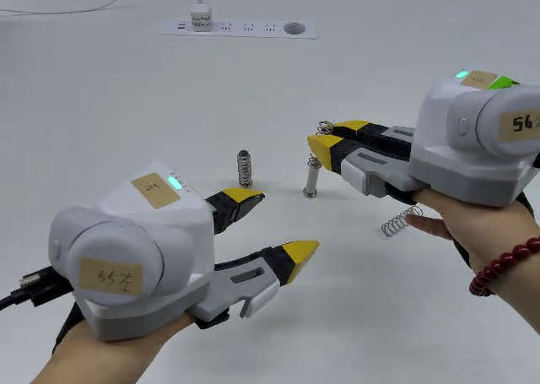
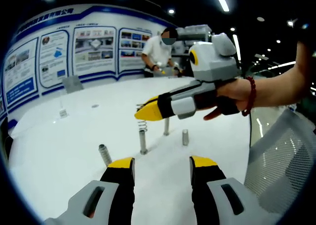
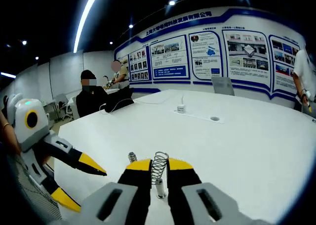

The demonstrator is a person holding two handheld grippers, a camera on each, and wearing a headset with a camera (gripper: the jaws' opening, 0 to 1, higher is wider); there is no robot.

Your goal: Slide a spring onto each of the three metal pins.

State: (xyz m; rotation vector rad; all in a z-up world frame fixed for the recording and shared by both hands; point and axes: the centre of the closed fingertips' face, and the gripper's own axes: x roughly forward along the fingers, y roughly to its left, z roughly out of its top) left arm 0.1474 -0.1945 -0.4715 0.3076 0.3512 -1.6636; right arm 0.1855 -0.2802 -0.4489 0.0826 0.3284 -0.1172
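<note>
Yellow-tipped right tongs (image 3: pixel 159 162) are pinching a spring (image 2: pixel 142 124) by its upper coils and holding it directly over an upright metal pin (image 1: pixel 311 180) on the white tabletop (image 1: pixel 169 105). The lowest coil is sitting at or just around the pin's top. The left tongs (image 1: pixel 280 223) are hanging nearby with their jaws spread apart, grasping nothing. A second pin (image 1: pixel 245 169), to the left, is already wearing its spring, while a loose spring (image 1: pixel 402 221) is lying on its side under the right hand. The risk, judging from here, is a skewed descent. The pin appears to be standing free, so a coil snagging on its head could tip it over, and a hard squeeze could make the spring pop sideways out of the jaws. How far the coil is actually reaching over the pin is being masked by the jaws in the right gripper view. In the left gripper view a thin post (image 2: pixel 166 126) is standing behind the work, probably the third pin, and a short cylinder (image 2: pixel 185 137) beside it is too small to identify.
</note>
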